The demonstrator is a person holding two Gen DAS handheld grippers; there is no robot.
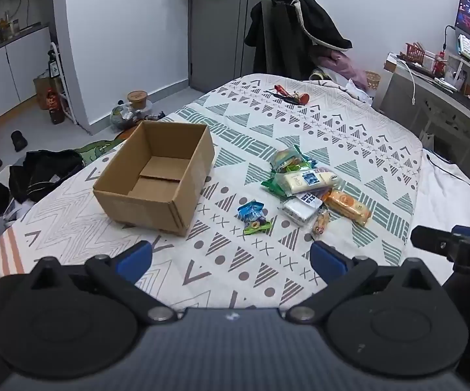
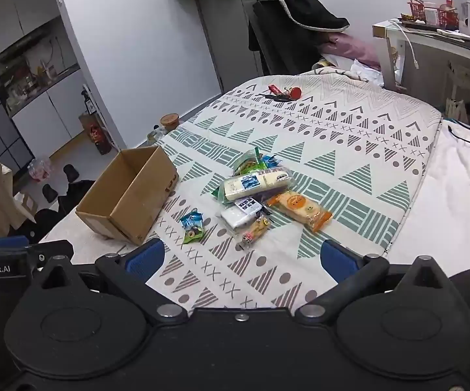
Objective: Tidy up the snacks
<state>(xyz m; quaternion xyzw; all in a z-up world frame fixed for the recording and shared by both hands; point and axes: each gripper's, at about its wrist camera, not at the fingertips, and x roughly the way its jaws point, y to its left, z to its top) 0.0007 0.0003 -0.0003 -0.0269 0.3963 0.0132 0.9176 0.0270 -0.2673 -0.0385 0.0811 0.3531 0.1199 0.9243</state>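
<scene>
Left gripper [image 1: 231, 257] and right gripper [image 2: 240, 257] nearest, both spread wide, holding nothing, above bedspread [image 1: 348, 137]. Beyond: cardboard box [image 1: 156, 176], nothing inside. Small blue packet [image 1: 251, 216] just right of box; snack pile [image 1: 306, 189] further right. Keys [image 1: 287, 94] far behind box. Judged: sorting not begun, every snack left.

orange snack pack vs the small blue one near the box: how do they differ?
Colour: the orange pack is orange with round cracker prints; the small blue packet is blue with a green end.
Size: the orange pack is long and clearly larger; the blue packet is short and crumpled.
Place: the blue packet lies apart, nearest the cardboard box; the orange pack sits at the pile's far edge from the box.
Shared: both lie flat on the blanket, outside the box, ungripped.
</scene>
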